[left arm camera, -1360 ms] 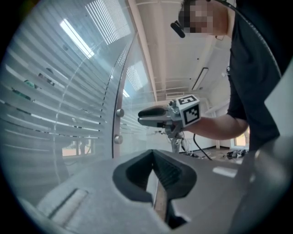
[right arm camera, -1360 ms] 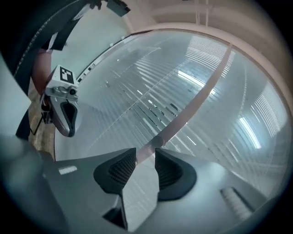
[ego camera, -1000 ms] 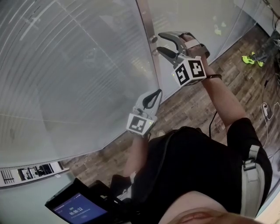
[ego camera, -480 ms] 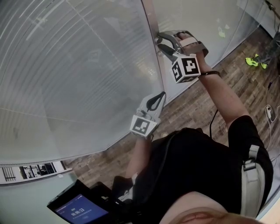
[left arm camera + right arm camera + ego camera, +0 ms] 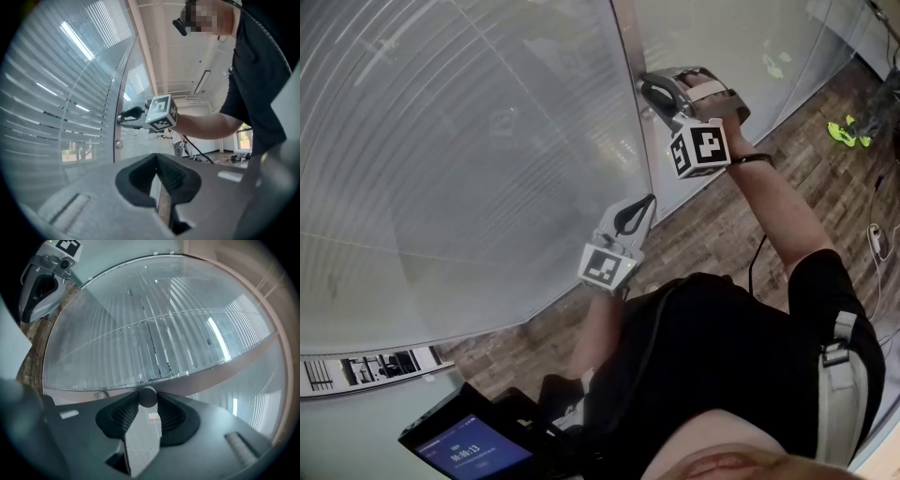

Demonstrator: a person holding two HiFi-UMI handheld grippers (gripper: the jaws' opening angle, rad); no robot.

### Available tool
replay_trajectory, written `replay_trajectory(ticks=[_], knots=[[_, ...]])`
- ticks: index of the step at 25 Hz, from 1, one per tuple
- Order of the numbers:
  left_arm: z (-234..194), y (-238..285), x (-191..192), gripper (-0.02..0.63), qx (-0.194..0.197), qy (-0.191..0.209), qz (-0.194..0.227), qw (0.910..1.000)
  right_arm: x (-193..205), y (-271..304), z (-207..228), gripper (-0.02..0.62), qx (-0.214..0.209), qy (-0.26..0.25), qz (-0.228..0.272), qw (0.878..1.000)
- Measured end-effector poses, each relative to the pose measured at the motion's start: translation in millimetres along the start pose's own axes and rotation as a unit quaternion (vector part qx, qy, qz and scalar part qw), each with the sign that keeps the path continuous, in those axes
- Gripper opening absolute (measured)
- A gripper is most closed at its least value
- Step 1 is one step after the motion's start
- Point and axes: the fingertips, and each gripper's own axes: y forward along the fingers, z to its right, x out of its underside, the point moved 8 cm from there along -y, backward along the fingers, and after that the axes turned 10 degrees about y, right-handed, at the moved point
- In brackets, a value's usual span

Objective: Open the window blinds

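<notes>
Facing the blinds (image 5: 469, 141) behind glass, slats looking closed, frame (image 5: 625, 47) along their right edge. Holding left gripper (image 5: 647, 204) clenched on nothing lower down the frame; right gripper (image 5: 649, 97), jaws just been closing, pinching small knob (image 5: 147, 396) on that frame w/ tips only. Risking slip-off during the twist, grip being shallow on a round knob.

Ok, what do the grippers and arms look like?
The left gripper and right gripper are grey shells with black ribbed pads inside curved jaws. Each carries a white cube of black square markers. The arms are bare below a black short-sleeved top; a thin dark band circles the right wrist.
</notes>
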Motion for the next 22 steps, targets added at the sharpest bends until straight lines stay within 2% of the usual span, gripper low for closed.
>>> replay_trajectory(ticks=[5, 8, 13, 17, 19, 22], knots=[[1, 5, 1, 0.003, 0.006, 0.011, 0.008, 0.9999, 0, -4, 2, 0.127, 0.006, 0.023, 0.0, 1.0], [2, 8, -2, 0.003, 0.011, 0.002, 0.004, 0.9999, 1, -6, 5, 0.127, 0.007, 0.049, 0.0, 0.999], [5, 5, 2, 0.003, 0.012, 0.004, 0.009, 0.9999, -2, -10, 8, 0.127, -0.004, 0.141, 0.014, 0.99], [10, 9, 0, 0.003, 0.025, 0.002, 0.003, 0.9997, 0, -10, 12, 0.127, -0.016, 0.188, 0.015, 0.982], [12, 11, 1, 0.003, 0.027, 0.001, 0.006, 0.9996, 2, -10, 15, 0.127, -0.026, 0.248, 0.021, 0.968], [12, 12, 3, 0.003, 0.03, 0.01, 0.01, 0.9994, 8, -10, 19, 0.129, -0.038, 0.366, 0.032, 0.929]])
